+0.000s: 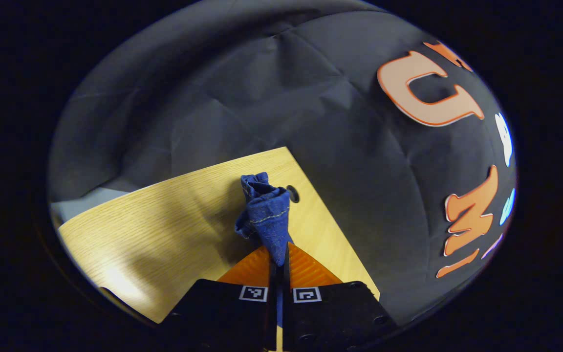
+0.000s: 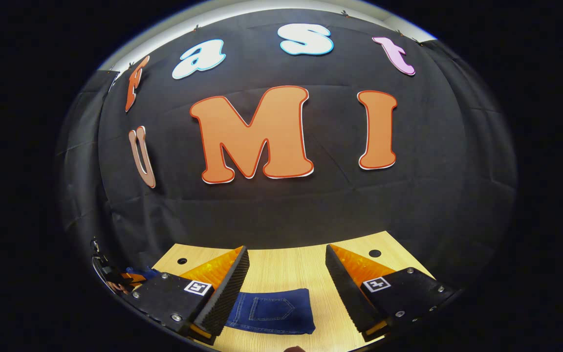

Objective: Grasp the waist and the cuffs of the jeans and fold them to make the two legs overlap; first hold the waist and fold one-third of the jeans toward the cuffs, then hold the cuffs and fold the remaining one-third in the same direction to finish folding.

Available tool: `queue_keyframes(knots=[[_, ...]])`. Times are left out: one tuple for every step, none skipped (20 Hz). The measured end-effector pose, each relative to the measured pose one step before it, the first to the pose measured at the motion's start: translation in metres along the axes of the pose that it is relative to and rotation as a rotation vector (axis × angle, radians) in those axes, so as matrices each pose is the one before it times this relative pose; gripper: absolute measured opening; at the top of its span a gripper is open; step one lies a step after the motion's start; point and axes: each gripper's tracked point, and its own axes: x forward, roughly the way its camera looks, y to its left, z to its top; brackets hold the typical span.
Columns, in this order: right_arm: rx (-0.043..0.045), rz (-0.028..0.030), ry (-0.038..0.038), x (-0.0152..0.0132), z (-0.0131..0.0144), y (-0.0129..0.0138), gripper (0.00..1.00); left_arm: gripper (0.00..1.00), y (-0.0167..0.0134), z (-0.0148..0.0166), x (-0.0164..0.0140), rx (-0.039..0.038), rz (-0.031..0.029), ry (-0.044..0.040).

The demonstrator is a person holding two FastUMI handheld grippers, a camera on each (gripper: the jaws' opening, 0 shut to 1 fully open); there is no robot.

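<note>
The left gripper (image 1: pixel 277 261) is pressed together on a bunched corner of the dark blue denim jeans (image 1: pixel 266 215), which stands up just ahead of its fingertips, above the light wooden tabletop (image 1: pixel 164 220). Which part of the garment this is, cuff or waist, cannot be told from the left gripper view. The right gripper (image 2: pixel 286 274) is spread wide and holds nothing; in the right gripper view the jeans (image 2: pixel 271 310) lie flat on the tabletop (image 2: pixel 291 264) below and between its fingers, a stitched back pocket facing up, so that end looks like the waist.

The likely risks come from working with a single grip. The pinched cloth is a small wad, and a quick pull could slide it out from between the fingers. Lifting with one gripper alone may drag the flat part across the tabletop and skew the fold, so the two legs would not overlap evenly. The right gripper, if it closes from this height, would probably miss the denim or catch only the top layer.

No containers are visible; two small round holes sit near the far tabletop edge.
</note>
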Motion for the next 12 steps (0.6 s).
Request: queue_keyframes(knots=[[0.00232, 0.00396, -0.0007, 0.00012, 0.00067, -0.00069, 0.96, 0.05, -0.01423, 0.0, -0.00751, 0.0138, -0.02401, -0.00146], [0.00288, 0.00642, -0.00487, -0.00037, 0.00075, -0.00174, 0.97, 0.05, -0.01123, 0.00064, -0.00627, 0.02106, -0.00779, -0.00968], [0.00193, 0.00241, -0.00371, -0.00068, 0.00156, -0.00144, 0.97, 0.05, -0.01342, -0.00204, -0.00665, 0.02261, -0.02546, 0.00122], [0.00329, -0.00082, -0.00439, 0.0001, 0.00094, -0.00303, 0.97, 0.05, -0.01, -0.00016, -0.00686, 0.0236, -0.01381, -0.00487], [0.00423, 0.00175, -0.00436, -0.00076, 0.00252, -0.00186, 0.97, 0.05, -0.01581, -0.00239, -0.00592, 0.02411, -0.02461, 0.00179], [0.00396, 0.00255, -0.00494, -0.00015, 0.00193, -0.00196, 0.97, 0.05, -0.01555, 0.00085, -0.00483, 0.02433, -0.01078, -0.00723], [0.00213, 0.00402, -0.0053, -0.0005, 0.00131, -0.00181, 0.96, 0.05, -0.01614, 0.00041, -0.00536, 0.01716, -0.02646, 0.00034], [0.00108, -0.00064, -0.00883, -0.00066, 0.00226, -0.00268, 0.96, 0.05, -0.01362, 0.00052, -0.00078, 0.01985, -0.01622, -0.00587], [0.00074, 0.00466, -0.00441, -0.00093, 0.00137, -0.00129, 0.97, 0.05, -0.01855, -0.0022, -0.00223, 0.0144, -0.0263, 0.0036], [0.00175, 0.00146, -0.00251, 0.00011, 0.00045, -0.00088, 1.0, 0.05, -0.01967, -0.00216, -0.00088, 0.01722, -0.01934, -0.00003], [0.00374, 0.00765, -0.00199, -0.00087, 0.00033, -0.00117, 0.97, 0.05, -0.01741, -0.00342, -0.0021, 0.01973, -0.02627, 0.00877], [0.00178, 0.00409, -0.00067, 0.00027, -0.00032, -0.00147, 0.97, 0.05, -0.01503, -0.00291, -0.00009, 0.02526, -0.01262, 0.00538]])
